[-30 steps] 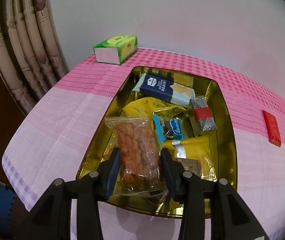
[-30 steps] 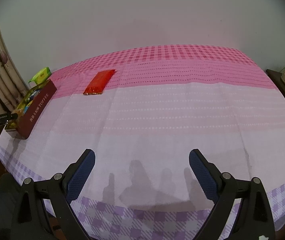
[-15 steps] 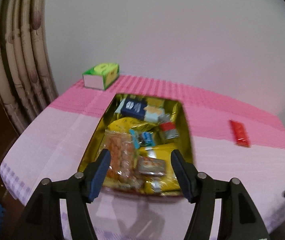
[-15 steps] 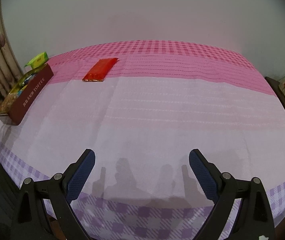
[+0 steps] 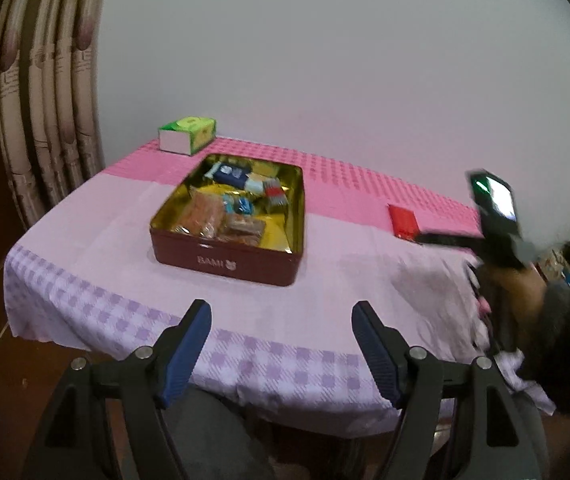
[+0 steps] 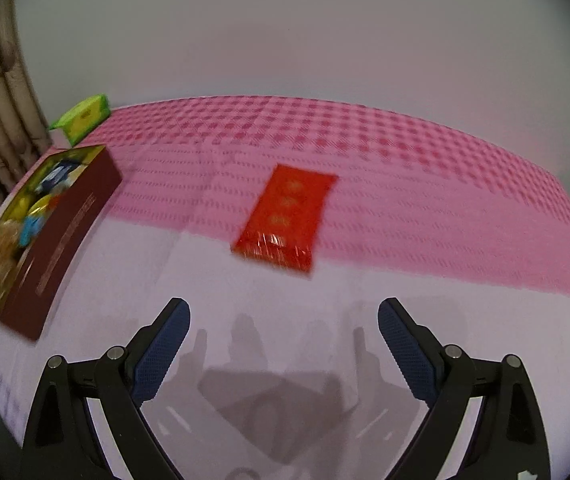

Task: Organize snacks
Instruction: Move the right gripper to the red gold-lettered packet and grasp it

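While most snacks sit gathered in the tin [image 5: 227, 258], one red packet [image 6: 285, 218] lies apart on the tablecloth [image 5: 97, 240].

From left: a green box [image 5: 187, 134] stands by the far edge, likely set out of the way; the maroon tin reads "BAMI" on its front wall, its side lettering too blurred to read; the left gripper [image 5: 281, 344] hangs empty, jaws opening; the right gripper [image 6: 283, 346] gapes wide and empty, faced toward the red packet, presumably next to go in.
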Available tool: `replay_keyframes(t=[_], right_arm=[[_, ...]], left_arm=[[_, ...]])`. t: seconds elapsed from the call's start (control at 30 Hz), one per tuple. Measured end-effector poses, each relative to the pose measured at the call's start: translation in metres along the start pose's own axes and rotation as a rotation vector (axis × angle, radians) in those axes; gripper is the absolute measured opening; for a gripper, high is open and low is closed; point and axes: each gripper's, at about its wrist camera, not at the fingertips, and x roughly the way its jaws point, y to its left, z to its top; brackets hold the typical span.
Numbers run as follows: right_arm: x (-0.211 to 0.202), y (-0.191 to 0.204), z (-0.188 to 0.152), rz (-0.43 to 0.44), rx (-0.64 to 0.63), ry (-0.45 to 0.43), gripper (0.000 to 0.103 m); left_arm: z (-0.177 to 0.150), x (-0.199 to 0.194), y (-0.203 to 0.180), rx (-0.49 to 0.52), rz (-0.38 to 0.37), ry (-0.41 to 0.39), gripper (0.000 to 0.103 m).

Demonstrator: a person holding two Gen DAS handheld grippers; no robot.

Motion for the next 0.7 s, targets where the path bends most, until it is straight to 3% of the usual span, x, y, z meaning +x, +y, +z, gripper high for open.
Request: replay_keyframes(t=[0.13,0.27,0.37,0.47,0.5,0.53,0.57,0.7], right_arm=[[0.029,0.003,0.025,-0.027,0.068,0.040,0.094],[0.052,0.002,0.041,-0.058,0.119,0.061,0.093],[0.073,0.000,0.047,-0.073,0.117,0.091,0.078],[0.081,0.003,0.050,-0.079,0.095,0.075,0.076],[0.083,0.003,0.052,-0.077,0.088,0.070,0.071],[0.084,0.004,0.053,-0.076,0.085,0.065,0.063],[0.083,0.005,0.055,-0.080,0.078,0.057,0.046],[0.081,0.009,0.059,-0.091,0.056,0.073,0.042]], left_arm=[[0.000,0.001,0.000,0.020,-0.007,-0.014,0.074],[0.005,0.006,0.013,-0.035,-0.029,0.006,0.074],[0.007,0.007,0.018,-0.055,-0.025,0.010,0.074],[0.008,0.007,0.019,-0.063,-0.032,0.011,0.074],[0.008,0.006,0.019,-0.063,-0.031,0.012,0.074],[0.008,0.006,0.019,-0.063,-0.028,0.012,0.074],[0.009,0.006,0.020,-0.066,-0.031,0.013,0.074],[0.009,0.003,0.019,-0.065,-0.020,0.008,0.074]])
